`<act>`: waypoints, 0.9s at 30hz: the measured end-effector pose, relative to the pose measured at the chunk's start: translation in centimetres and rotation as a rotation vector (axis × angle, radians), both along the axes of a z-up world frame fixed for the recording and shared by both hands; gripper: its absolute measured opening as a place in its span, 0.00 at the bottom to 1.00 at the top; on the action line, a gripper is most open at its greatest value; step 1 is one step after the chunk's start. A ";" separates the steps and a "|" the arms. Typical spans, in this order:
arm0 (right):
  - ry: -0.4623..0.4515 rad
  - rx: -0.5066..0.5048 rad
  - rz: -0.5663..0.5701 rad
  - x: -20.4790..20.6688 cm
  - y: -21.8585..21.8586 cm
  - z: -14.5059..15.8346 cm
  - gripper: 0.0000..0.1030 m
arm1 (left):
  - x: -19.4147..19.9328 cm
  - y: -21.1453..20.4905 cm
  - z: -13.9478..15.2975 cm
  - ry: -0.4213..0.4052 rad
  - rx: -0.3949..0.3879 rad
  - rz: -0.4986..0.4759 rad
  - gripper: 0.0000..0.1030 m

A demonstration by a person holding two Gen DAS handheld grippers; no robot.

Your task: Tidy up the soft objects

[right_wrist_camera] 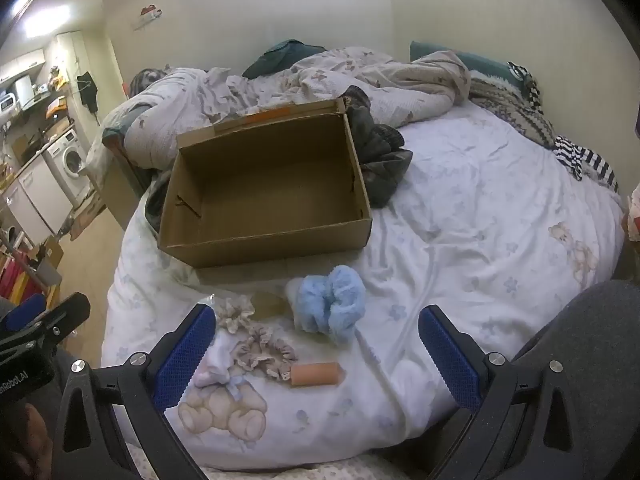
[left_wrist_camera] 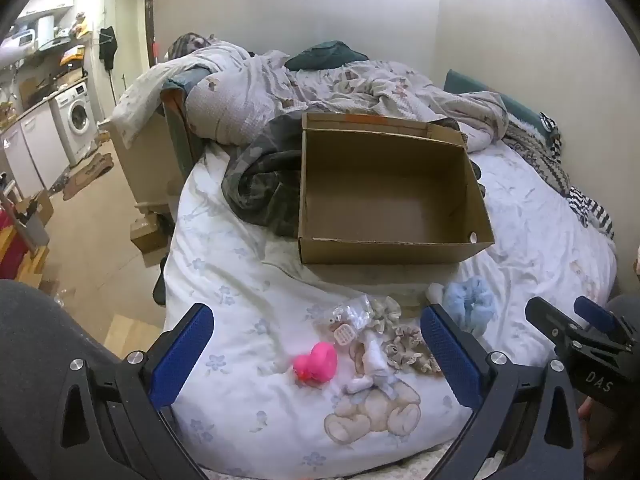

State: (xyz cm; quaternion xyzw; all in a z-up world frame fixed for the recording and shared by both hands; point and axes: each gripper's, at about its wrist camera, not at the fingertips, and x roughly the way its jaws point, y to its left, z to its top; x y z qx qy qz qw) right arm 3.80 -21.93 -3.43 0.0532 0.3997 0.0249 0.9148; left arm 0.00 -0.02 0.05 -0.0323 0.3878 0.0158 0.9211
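An empty open cardboard box [left_wrist_camera: 384, 248] [right_wrist_camera: 264, 240] sits on the white bed sheet. In front of it lie a fluffy blue scrunchie [left_wrist_camera: 472, 306] [right_wrist_camera: 332, 306], beige frilly scrunchies [left_wrist_camera: 404, 350] [right_wrist_camera: 262, 350], a white cloth piece [left_wrist_camera: 374, 364], a pink rubber duck [left_wrist_camera: 316, 362], a small clear bag [left_wrist_camera: 352, 312] and an orange roll [right_wrist_camera: 318, 374]. My left gripper [left_wrist_camera: 318, 350] is open and empty, low over the duck and scrunchies. My right gripper [right_wrist_camera: 318, 348] is open and empty, over the scrunchies and the roll; it also shows in the left wrist view [left_wrist_camera: 576, 328].
A dark camouflage garment [left_wrist_camera: 260, 184] lies behind and left of the box. A crumpled duvet [left_wrist_camera: 320, 92] and pillows fill the far bed. Striped clothes [right_wrist_camera: 580, 156] lie at the right by the wall. The bed edge drops to the floor at left, toward a washing machine [left_wrist_camera: 78, 118].
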 end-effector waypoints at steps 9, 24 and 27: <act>0.002 0.003 -0.004 0.0 0.2 -0.1 1.00 | -0.3 -0.5 -0.2 -0.006 0.020 0.003 1.00; 0.013 0.001 0.006 0.1 0.3 -0.4 1.00 | -0.2 -0.5 -0.1 -0.004 0.016 0.002 1.00; 0.014 0.002 0.006 0.2 0.3 -0.4 1.00 | -0.3 -0.4 -0.2 -0.004 0.016 0.003 1.00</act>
